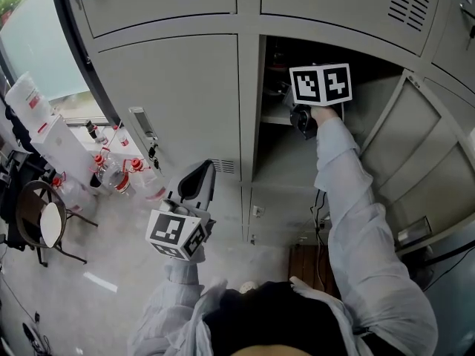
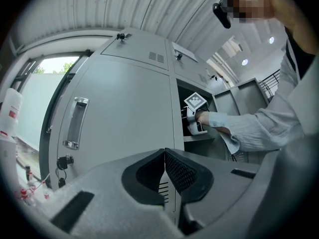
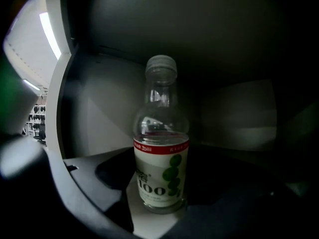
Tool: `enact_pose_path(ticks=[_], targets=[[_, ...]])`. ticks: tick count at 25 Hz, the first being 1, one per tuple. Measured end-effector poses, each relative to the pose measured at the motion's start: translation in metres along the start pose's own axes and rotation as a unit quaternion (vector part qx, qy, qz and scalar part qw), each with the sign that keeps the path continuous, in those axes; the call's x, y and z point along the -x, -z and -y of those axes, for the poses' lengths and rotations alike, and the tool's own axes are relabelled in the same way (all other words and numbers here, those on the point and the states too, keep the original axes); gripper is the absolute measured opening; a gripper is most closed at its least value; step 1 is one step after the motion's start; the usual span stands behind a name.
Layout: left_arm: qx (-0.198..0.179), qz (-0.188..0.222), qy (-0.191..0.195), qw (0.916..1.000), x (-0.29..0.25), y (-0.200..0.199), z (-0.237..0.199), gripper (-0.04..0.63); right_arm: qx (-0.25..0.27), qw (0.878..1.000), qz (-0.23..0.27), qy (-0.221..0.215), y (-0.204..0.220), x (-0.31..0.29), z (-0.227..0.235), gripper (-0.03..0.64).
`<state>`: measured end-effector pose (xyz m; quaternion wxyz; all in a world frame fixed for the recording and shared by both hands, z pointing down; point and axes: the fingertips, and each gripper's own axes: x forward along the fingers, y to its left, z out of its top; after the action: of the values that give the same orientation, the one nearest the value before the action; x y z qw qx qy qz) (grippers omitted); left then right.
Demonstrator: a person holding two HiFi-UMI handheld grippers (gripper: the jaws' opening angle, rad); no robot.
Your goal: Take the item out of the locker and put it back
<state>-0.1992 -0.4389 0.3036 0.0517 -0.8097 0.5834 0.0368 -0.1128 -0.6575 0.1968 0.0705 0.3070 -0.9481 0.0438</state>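
A clear bottle [image 3: 160,168] with a white cap, a red band and a white-and-green label stands upright on the shelf inside the dark locker compartment [image 1: 276,158]. In the right gripper view it sits between the two jaws of my right gripper [image 3: 159,185], and both pads lie against its sides. The head view shows that gripper [image 1: 303,119] reaching into the open compartment, where the bottle itself is hidden. My left gripper [image 1: 194,188] hangs lower, in front of the closed locker door [image 1: 178,102]. Its jaws [image 2: 164,156] are pressed together with nothing between them.
The locker's open door [image 1: 423,154] swings out to the right of my right arm. Several bottles with red caps [image 1: 111,173] and a chair [image 1: 44,225] stand on the floor at the left. A handle and keys [image 2: 75,128] are on the closed door.
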Motion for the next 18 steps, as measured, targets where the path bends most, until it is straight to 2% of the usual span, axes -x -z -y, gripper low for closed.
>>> enact_pose_path(ticks=[10,14,18], targets=[[0.004,0.0,0.013,0.9999,0.0,0.001,0.012,0.008,0.018,0.999,0.012,0.026,-0.003,0.002,0.001,0.313],[0.011,0.001,0.012,0.9999,0.005,0.002,0.015,0.008,0.02,0.998,0.035,0.039,-0.008,0.012,0.003,0.419],[0.013,-0.003,0.019,0.9997,0.007,0.004,0.023,0.008,0.011,0.997,0.051,0.054,-0.007,0.03,0.006,0.433]])
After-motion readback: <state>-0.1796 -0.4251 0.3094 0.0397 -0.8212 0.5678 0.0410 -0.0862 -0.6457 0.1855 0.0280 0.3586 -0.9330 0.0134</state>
